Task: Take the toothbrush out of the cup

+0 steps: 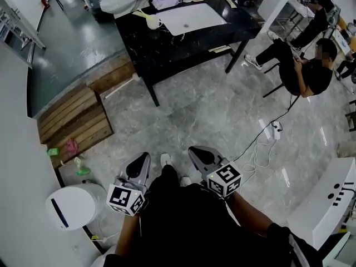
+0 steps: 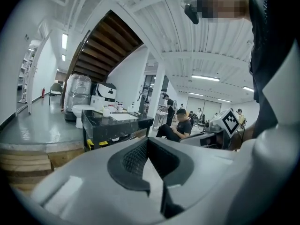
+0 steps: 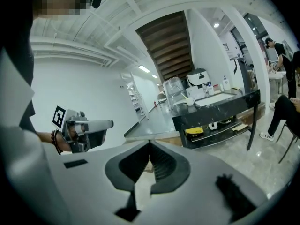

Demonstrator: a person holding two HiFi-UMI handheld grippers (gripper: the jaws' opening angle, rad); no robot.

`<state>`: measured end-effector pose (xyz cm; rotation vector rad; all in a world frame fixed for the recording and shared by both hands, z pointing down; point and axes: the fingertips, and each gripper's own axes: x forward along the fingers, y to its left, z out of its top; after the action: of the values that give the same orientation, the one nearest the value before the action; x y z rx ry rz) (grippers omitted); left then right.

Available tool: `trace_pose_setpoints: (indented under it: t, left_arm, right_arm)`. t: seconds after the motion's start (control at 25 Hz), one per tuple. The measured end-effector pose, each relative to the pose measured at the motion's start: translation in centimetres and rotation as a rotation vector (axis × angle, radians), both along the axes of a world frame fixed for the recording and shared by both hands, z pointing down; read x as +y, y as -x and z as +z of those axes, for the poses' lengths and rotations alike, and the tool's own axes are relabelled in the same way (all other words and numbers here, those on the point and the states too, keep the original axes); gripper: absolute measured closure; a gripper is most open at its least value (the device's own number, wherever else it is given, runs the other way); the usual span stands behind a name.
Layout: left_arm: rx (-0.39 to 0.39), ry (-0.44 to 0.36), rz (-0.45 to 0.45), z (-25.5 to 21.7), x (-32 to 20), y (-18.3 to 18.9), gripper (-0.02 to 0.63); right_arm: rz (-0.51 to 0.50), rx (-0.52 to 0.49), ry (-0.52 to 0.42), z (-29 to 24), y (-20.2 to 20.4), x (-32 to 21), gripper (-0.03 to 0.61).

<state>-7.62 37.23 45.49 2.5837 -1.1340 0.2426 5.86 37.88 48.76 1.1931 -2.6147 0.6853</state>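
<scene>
Standing well apart from the black worktop, both tools are carried low by the body, judged as a resting carry before any reach is made. The left gripper and right gripper are closed, with nothing between the jaws. The cup is set near the worktop's left edge. The toothbrush is leaned in it, long axis slanted up and out toward that edge.

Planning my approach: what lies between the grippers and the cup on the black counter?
Head view: only marble floor and counter top separate the left gripper and right gripper from the cup.
</scene>
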Motion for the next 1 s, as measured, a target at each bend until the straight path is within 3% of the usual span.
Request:
trace_pose_setpoints:
  t: [0.64,1.0]
  left_arm:
    - [0.044,0.004,0.030,0.4,-9.9,7.0,0.604]
    - [0.076,-0.003,0.036,-0.2,-11.2,7.6,0.604]
  right_arm:
    - [0.037,0.047,0.059,0.7,6.1,-8.7,0.565]
    - [0.065,0.042,0.070,0.6,6.6,-10.2,0.565]
